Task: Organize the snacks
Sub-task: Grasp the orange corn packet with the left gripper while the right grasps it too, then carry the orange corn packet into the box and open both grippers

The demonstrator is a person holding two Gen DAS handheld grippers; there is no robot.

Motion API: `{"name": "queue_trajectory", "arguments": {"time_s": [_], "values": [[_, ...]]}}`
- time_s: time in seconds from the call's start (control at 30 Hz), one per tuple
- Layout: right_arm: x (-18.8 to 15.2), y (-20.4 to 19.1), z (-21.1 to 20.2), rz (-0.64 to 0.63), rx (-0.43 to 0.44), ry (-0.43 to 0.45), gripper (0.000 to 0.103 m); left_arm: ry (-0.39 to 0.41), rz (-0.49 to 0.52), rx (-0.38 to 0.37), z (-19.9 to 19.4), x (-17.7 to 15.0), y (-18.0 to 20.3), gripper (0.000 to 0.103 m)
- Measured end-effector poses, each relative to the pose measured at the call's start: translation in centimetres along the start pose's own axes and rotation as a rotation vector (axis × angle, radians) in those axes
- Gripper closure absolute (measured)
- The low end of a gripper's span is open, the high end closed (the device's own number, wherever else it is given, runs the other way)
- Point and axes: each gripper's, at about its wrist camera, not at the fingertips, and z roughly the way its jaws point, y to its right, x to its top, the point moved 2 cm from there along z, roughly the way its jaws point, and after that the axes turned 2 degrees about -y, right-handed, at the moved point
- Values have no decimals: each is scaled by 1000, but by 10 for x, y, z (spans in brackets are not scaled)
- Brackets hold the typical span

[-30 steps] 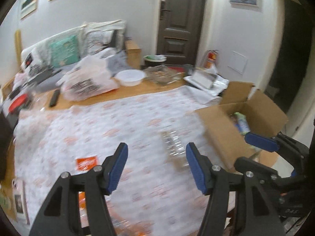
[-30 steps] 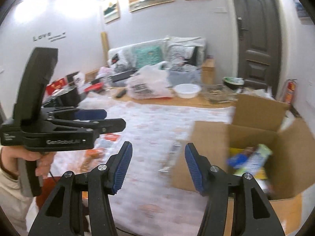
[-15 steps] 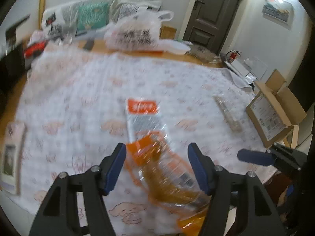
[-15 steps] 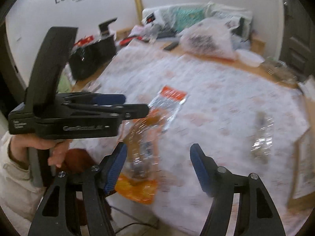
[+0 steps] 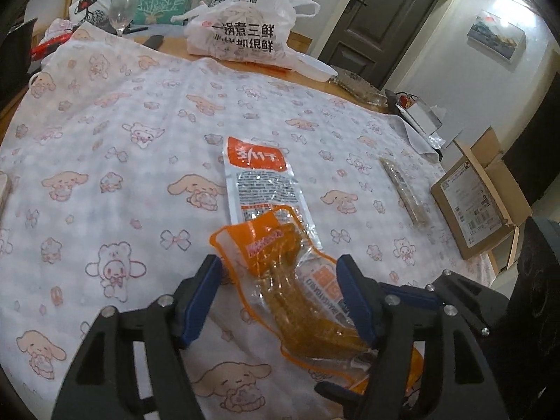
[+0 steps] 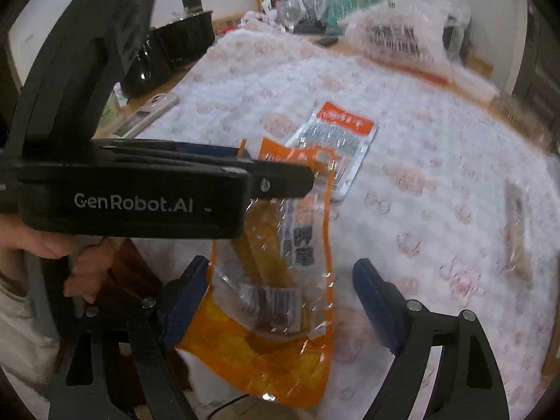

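Observation:
An orange clear-windowed snack bag [image 5: 297, 287] lies at the near table edge, overlapping a silver-and-orange packet [image 5: 260, 178]. My left gripper [image 5: 280, 294] is open, its jaws on either side of the orange bag. My right gripper [image 6: 280, 297] is open over the same orange bag [image 6: 280, 280], whose lower end hangs past the table edge. The silver packet [image 6: 339, 140] lies just beyond. A thin clear-wrapped snack stick [image 5: 402, 189] lies to the right, also in the right wrist view [image 6: 518, 231]. The cardboard box [image 5: 479, 196] stands off the table's right edge.
A white printed plastic bag [image 5: 241, 31], a white bowl [image 5: 315, 66] and a wine glass [image 5: 120, 10] stand at the far edge. A black pot [image 6: 175, 49] and a phone [image 6: 154, 108] sit at the left. The patterned tablecloth [image 5: 140, 133] covers the table.
Both grippers swung from the box side to the near table edge and closed in on the orange bag, which now lies between both pairs of open jaws.

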Motion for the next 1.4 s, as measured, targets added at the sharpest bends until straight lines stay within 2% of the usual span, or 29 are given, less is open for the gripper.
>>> {"name": "queue_trajectory", "arguments": {"time_s": [0.07,0.1,0.23,0.27,0.3,0.53,0.83,0.87,0.9,1.03,1.07,1.23,1.4], "values": [[-1,-2,2,-33,-35,0,29,2,5,3,0,0,1,37],[-1,-4,3,-46,-50,0,40,3,5,3,1,0,2,37],[0,-5,1,-73,-59,8,44,1,8,8,2,2,3,37],[-1,-5,-1,-84,-71,13,46,1,9,10,2,2,3,37],[-1,-5,-4,-88,-73,21,54,1,9,11,2,2,3,37],[0,7,-13,-32,-61,39,56,-5,7,-14,1,3,9,37],[7,17,-55,21,4,157,56,21,11,-112,-15,13,34,37],[7,17,-60,22,9,171,56,28,18,-116,-17,15,38,42],[7,17,-64,23,9,180,56,45,32,-124,-22,17,46,47],[6,28,-88,50,11,236,56,87,66,-80,-38,28,69,68],[4,35,-98,63,20,255,56,93,76,-77,-42,31,75,70],[-1,59,-137,82,15,333,56,137,180,-56,-57,50,129,70],[-11,106,-190,115,1,414,56,181,303,-59,-62,74,203,70]]}}
